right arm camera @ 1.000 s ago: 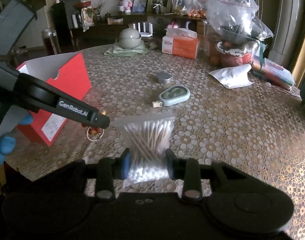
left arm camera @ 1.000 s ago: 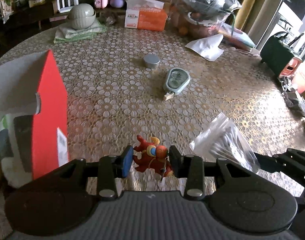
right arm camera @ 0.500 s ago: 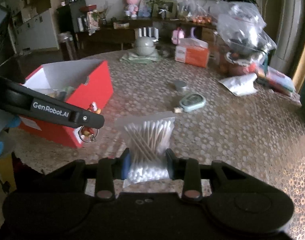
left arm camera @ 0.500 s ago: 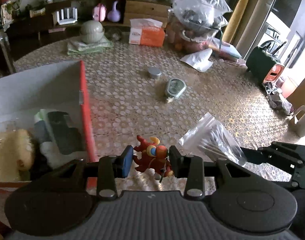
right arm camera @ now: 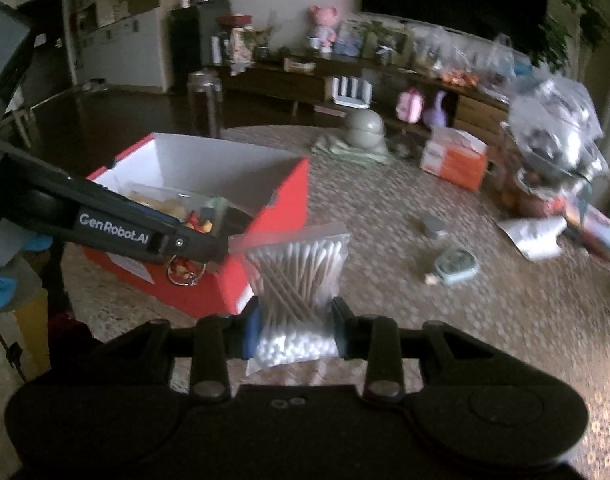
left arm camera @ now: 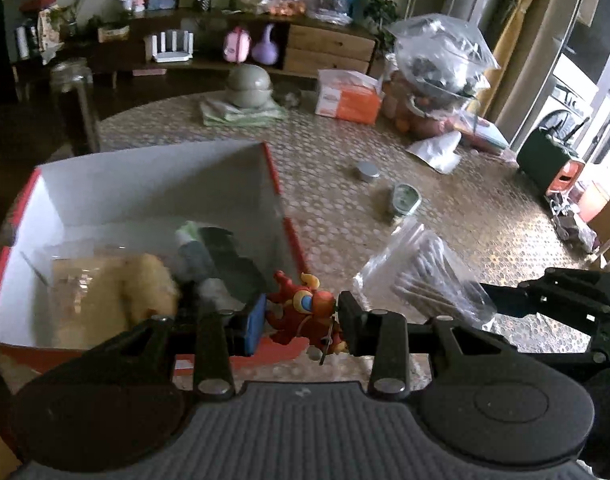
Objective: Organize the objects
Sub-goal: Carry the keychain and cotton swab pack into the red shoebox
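Observation:
My left gripper (left arm camera: 301, 320) is shut on a small red toy figure keychain (left arm camera: 305, 312) and holds it in the air over the near right corner of the open red box (left arm camera: 283, 216). The box holds several items, among them a yellow plush (left arm camera: 145, 292). My right gripper (right arm camera: 295, 320) is shut on a clear bag of cotton swabs (right arm camera: 297, 276), held above the table just right of the red box (right arm camera: 265, 224). The bag also shows in the left wrist view (left arm camera: 421, 276). The left gripper shows in the right wrist view (right arm camera: 193, 240) with the toy's ring hanging below.
On the patterned round table (left arm camera: 445, 220) lie a small round tin (left arm camera: 367, 171), a teal oval case (left arm camera: 405, 198), a white paper bag (left arm camera: 437, 152), an orange tissue box (left arm camera: 347, 98), a grey-green pot on cloths (left arm camera: 249, 88) and large plastic bags (left arm camera: 437, 60).
Both grippers have risen and moved left toward the red box. The toy now hangs over the box's corner, and the box's inside has come into view. The swab bag is lifted beside it.

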`<state>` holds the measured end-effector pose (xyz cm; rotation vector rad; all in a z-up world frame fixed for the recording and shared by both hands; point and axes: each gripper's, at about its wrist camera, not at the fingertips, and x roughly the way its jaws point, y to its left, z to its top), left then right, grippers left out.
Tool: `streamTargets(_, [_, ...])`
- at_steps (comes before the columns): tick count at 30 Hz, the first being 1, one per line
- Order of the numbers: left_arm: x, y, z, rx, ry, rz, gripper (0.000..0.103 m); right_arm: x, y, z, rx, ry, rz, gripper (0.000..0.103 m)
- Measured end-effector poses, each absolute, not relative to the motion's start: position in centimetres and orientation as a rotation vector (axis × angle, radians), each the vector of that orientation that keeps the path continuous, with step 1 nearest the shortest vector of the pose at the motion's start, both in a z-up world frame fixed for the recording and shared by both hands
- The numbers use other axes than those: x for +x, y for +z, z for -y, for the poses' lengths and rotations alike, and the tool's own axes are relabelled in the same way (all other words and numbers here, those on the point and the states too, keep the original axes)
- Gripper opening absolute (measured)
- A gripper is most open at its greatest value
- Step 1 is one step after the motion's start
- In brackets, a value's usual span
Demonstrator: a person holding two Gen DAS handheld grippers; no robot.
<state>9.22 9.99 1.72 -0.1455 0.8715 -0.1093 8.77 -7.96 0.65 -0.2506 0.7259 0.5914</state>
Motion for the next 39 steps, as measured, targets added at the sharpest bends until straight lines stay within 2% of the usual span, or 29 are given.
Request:
streamTargets(16, [7.9, 2.6, -19.9, -0.185, 0.052, -0.843, 0.038, 10.8, 0.6, -2.6, -0.349, 0.682, -0.693, 0.035])
streamTargets(25, [9.2, 1.4, -24.9, -0.179, 0.168, -0.854, 0.038, 13.6, -0.8, -6.2, -0.373, 0.668, -0.714, 0.035])
streamTargets(39, [14.2, -1.9, -26.8, -0.091, 0.237, -0.893, 0.038, 16.5, -4.3, -8.7, -0.441, 0.613, -0.757, 0.036])
